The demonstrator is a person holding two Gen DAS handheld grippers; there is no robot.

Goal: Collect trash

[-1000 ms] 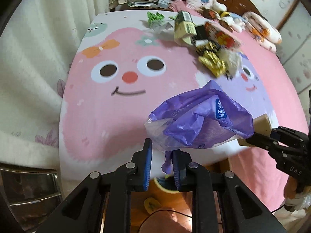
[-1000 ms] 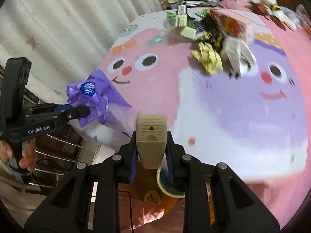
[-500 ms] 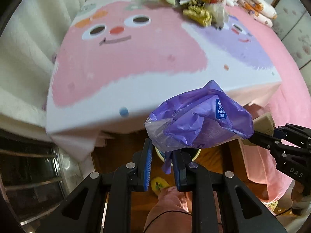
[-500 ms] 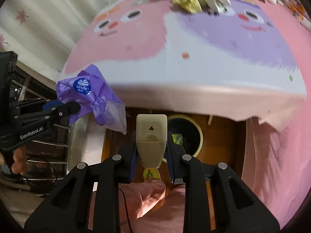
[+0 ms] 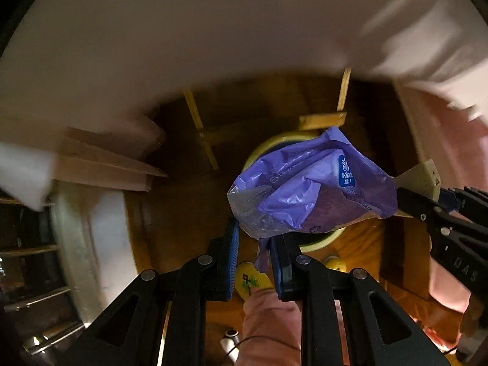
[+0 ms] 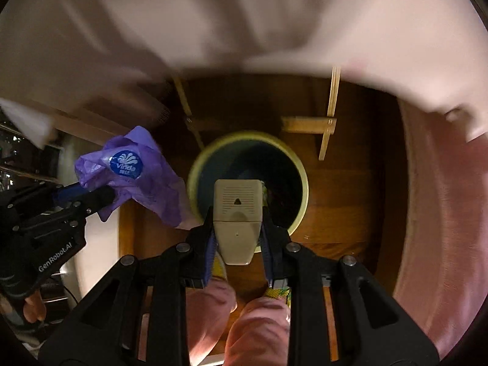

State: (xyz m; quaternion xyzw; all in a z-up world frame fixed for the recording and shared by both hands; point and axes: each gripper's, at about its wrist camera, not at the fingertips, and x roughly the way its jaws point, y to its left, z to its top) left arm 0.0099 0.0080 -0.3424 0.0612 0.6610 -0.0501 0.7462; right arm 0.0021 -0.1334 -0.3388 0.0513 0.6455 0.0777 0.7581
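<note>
Purple wrapper [image 5: 311, 192]: crumpled plastic with a blue round logo, its lower tail pinched against the right-hand pad of the left gripper [image 5: 254, 256]; the bulk billows above and ahead of the fingers, over the near-left rim of the bin.
Left gripper: jaws part-closed, holding only the wrapper's tail.
Beige box [image 6: 238, 213]: a small plastic casing with a vent grille, clamped upright between the pads of the right gripper [image 6: 238, 244], directly above the bin's near edge.
Right gripper: closed firmly on the beige box.
Bin [image 6: 300, 180]: round, pale-yellow rim, dark inside, standing on the wooden floor [image 6: 344, 207] under the table.
Change: half a second ago both views looked across the tabletop; now both point down at the bin, with only the hanging tablecloth [image 6: 244, 24] across the top.
Room: wooden table struts [image 6: 331, 113] behind the bin, pink bedding [image 6: 442, 213] at right, the person's pink-trousered knees [image 6: 244, 326] near.
</note>
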